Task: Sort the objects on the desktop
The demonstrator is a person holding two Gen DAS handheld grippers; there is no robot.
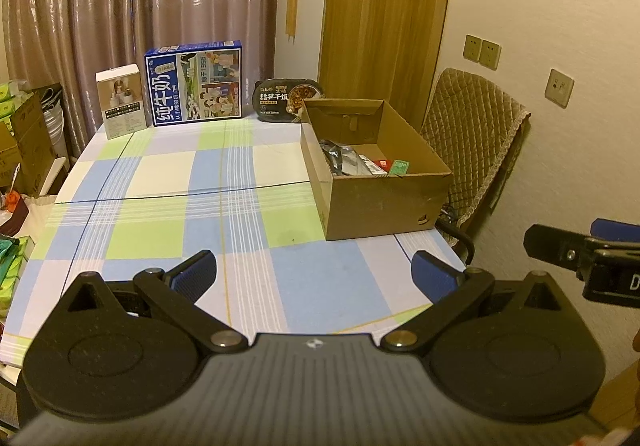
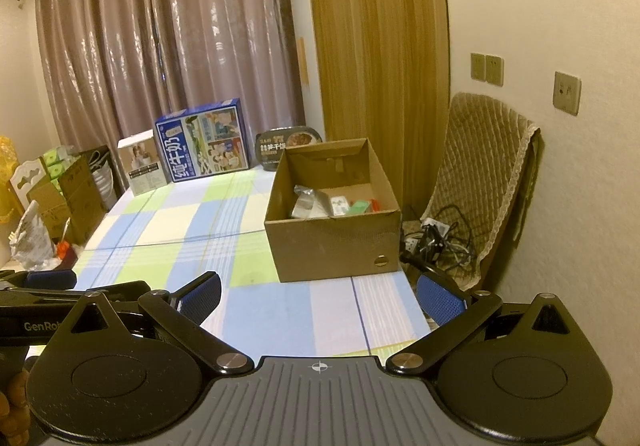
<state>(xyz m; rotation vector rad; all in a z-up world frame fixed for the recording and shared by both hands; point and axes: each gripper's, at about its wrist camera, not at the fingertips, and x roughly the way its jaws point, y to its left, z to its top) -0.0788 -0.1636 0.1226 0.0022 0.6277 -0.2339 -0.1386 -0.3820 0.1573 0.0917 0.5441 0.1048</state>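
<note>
Curtains (image 1: 132, 6) fill the far wall at our twelve o'clock, with a wooden panel (image 1: 384, 6) to their right. Below them we see the bench (image 1: 200, 182), spread with a blue, green and white checked cloth and bare across its middle. A chair (image 2: 484, 182) with a quilted cover stands off the bench's right edge, at about two o'clock, with cables (image 2: 436, 238) heaped on its seat.

Next in size is the open cardboard box (image 1: 384, 202), sitting on the bench's right side at one o'clock. Inside it we make out silver packets (image 1: 344, 160), a small green item (image 1: 400, 167) and something red (image 1: 383, 164) beside it; finer detail is too small to tell. Along the far edge stand a blue milk carton box (image 1: 196, 84) at eleven o'clock, a smaller white box (image 1: 120, 100) just to its left, and a dark meal tray (image 1: 288, 100) propped behind the cardboard box.

Our left claw (image 1: 316, 276) hovers over the near edge of the bench, spread wide and holding nothing. Our right claw (image 2: 320, 300) hangs beside it, equally wide and empty, its right finger past the bench's right edge. Each claw's black frame shows at the edge of the other's view.
</note>
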